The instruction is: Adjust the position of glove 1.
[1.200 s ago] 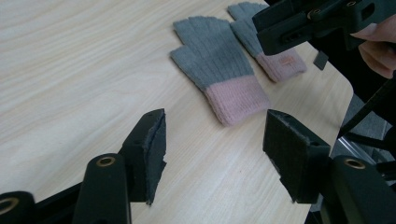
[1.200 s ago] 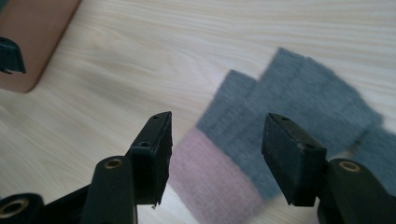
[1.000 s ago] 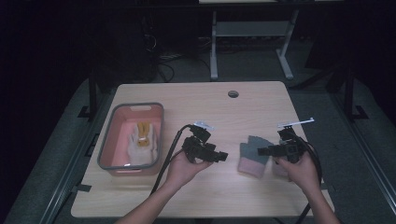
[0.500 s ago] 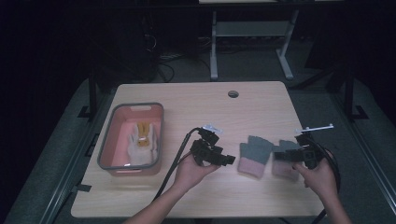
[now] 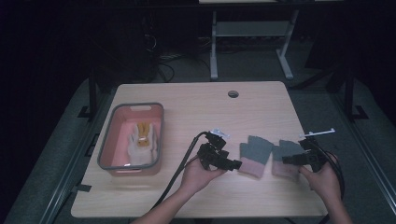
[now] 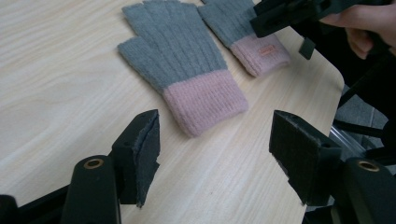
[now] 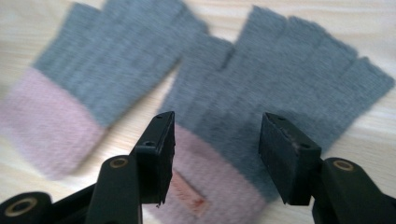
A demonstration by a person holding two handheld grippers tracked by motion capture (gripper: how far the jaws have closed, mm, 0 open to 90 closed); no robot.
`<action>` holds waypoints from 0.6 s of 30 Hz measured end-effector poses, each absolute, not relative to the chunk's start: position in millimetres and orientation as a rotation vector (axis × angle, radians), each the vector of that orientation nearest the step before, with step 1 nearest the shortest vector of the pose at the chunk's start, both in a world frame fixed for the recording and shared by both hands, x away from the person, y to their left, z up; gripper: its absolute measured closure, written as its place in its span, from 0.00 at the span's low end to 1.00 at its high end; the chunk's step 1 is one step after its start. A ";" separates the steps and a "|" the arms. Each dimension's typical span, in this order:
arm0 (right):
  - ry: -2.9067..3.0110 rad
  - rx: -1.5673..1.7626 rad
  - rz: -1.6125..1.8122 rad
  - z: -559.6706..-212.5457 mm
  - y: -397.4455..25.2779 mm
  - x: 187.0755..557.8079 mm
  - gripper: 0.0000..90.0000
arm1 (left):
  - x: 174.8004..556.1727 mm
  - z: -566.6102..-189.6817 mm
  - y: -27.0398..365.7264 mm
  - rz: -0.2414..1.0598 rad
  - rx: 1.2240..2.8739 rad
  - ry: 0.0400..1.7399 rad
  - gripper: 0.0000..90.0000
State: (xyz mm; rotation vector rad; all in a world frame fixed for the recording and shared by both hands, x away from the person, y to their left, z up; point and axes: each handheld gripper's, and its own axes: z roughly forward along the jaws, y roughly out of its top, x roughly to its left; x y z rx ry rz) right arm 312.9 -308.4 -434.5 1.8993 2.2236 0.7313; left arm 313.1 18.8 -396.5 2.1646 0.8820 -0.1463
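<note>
Two grey fingerless gloves with pink cuffs lie flat side by side on the wooden table. The left glove (image 5: 254, 155) (image 6: 184, 60) (image 7: 88, 70) has my left gripper (image 5: 232, 164) (image 6: 215, 154) open just short of its cuff, nothing between the jaws. My right gripper (image 5: 289, 160) (image 7: 215, 158) hangs open over the right glove (image 5: 286, 156) (image 7: 275, 93) (image 6: 247, 28), jaws straddling its cuff, where a small tag shows. A hand holds each gripper.
A pink tub with a grey rim (image 5: 106, 150) stands at the table's left and holds a pale glove with yellow markings (image 5: 141, 138). A cable hole (image 5: 233, 94) sits near the far edge. The table's right edge (image 5: 312, 177) is close to my right gripper.
The right gripper has drawn back to the right, off the gloves toward the table edge. The left gripper shifted slightly right toward the left glove's cuff.
</note>
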 end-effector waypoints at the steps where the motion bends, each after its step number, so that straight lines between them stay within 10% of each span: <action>1: 2.218 1.903 0.718 -436.6 -307.8 313.5 0.52 | 312.8 -397.3 18.3 -0.151 2.164 0.881 0.37; 18: 2.206 1.901 0.605 -445.0 -296.7 317.0 0.59 | 313.8 -394.5 26.5 -0.148 2.153 0.899 0.36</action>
